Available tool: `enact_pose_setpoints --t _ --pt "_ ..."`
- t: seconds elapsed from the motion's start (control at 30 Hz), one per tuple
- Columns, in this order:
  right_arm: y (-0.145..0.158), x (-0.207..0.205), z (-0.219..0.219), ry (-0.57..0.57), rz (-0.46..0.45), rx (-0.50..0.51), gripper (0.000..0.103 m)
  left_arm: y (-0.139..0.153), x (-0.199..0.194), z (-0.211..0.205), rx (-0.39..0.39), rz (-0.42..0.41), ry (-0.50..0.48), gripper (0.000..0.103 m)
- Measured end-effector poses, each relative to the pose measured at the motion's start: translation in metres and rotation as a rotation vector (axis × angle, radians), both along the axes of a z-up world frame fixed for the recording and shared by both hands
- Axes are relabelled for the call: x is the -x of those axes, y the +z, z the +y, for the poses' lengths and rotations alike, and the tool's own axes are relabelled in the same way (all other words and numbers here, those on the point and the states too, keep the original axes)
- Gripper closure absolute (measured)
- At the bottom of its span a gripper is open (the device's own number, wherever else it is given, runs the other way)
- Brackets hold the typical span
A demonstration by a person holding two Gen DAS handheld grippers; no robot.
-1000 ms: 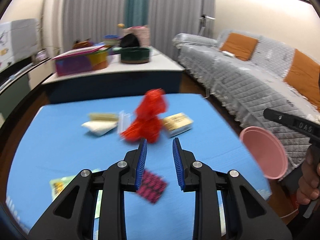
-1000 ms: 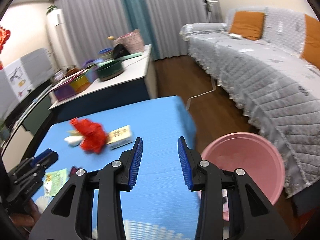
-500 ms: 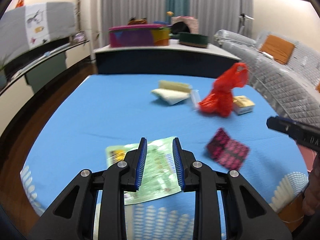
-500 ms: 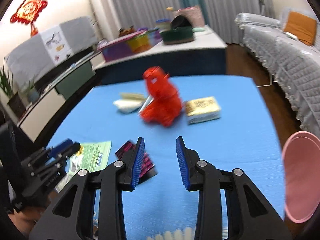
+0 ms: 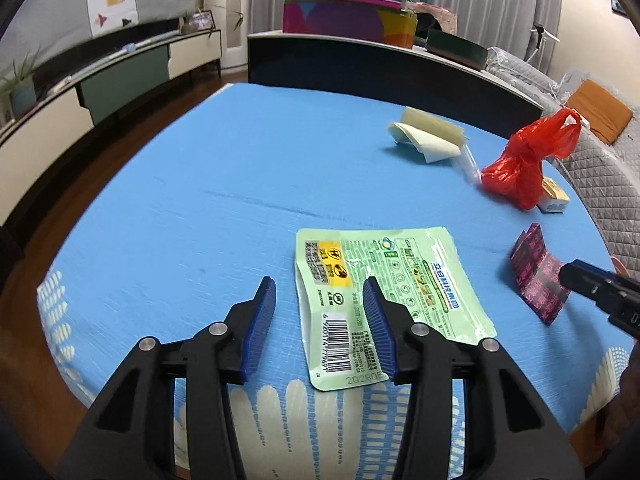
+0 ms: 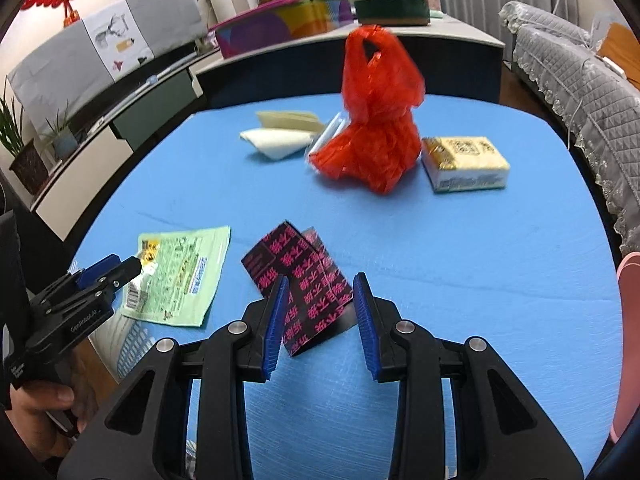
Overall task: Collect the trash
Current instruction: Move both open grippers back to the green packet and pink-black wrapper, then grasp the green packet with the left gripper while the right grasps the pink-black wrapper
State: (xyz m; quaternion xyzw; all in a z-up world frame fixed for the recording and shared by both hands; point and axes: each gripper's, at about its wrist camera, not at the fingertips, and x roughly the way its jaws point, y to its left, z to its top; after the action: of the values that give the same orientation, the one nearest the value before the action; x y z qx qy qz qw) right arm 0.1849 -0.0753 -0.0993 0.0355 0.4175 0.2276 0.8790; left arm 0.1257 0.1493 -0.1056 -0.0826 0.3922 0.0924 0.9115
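Trash lies on a blue table (image 5: 200, 184). A flat green wrapper (image 5: 384, 280) lies near the front edge; my open left gripper (image 5: 320, 284) hovers over its left end. It also shows in the right wrist view (image 6: 180, 276). A black and pink wrapper (image 6: 304, 280) lies between the jaws of my open right gripper (image 6: 320, 284), also seen in the left wrist view (image 5: 536, 276). A red plastic bag (image 6: 372, 132), a yellow tissue pack (image 6: 464, 160) and folded cream paper (image 6: 284, 132) lie farther back.
A pink bin (image 6: 628, 340) stands off the table's right edge. A dark counter (image 5: 400, 68) with colourful boxes stands behind the table. A grey sofa (image 6: 580, 60) runs along the right. A low cabinet (image 5: 100, 80) is at the left.
Both grippers have swung left and moved down toward the table. The left now sits over the green wrapper with wider jaws; the right has closed in on the black and pink wrapper.
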Motion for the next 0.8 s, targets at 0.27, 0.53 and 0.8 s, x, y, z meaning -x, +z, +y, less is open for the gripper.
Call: enact_pose_setpoints --t 0.27,0.53,0.8 --pt "-0.008 0.001 0.005 0.018 0.024 0.042 0.079 0.001 -0.002 -0.014 -0.002 -0.002 -0.061 0.091" --pt "0.007 0.006 0.004 0.023 -0.02 0.031 0.094 0.012 -0.002 -0.028 -0.024 -0.052 -0.089 0.099" --pt "0.024 0.006 -0.012 -0.037 -0.076 0.011 0.102 0.033 -0.005 -0.041 -0.036 -0.131 -0.101 0.101"
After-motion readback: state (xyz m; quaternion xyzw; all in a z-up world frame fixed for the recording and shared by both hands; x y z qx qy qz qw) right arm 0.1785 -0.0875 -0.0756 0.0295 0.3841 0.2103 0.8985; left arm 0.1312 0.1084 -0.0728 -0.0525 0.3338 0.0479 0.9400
